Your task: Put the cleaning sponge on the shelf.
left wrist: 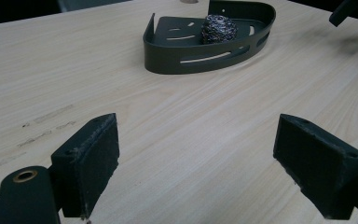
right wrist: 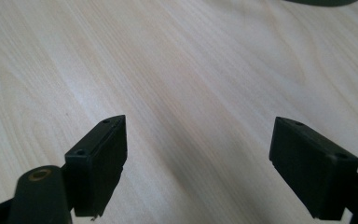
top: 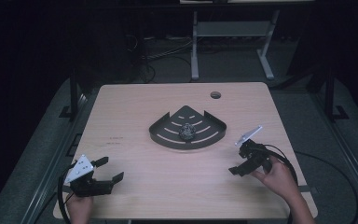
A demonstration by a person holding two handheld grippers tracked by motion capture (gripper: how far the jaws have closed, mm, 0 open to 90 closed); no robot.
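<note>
**Both grippers open and empty, scrubber in tray**

Steel-wool scrubber (top: 186, 131) sits in the dark corner tray (top: 168, 137), mid worktop (top: 135, 100), toward the far side. Left gripper (top: 109, 170) at near left, jaws wide apart, nothing between them, well apart from the tray. Right gripper (top: 237, 163) at near right, tilted down toward the worktop, jaws wide apart, empty, near the tray's right end, not touching.
</note>
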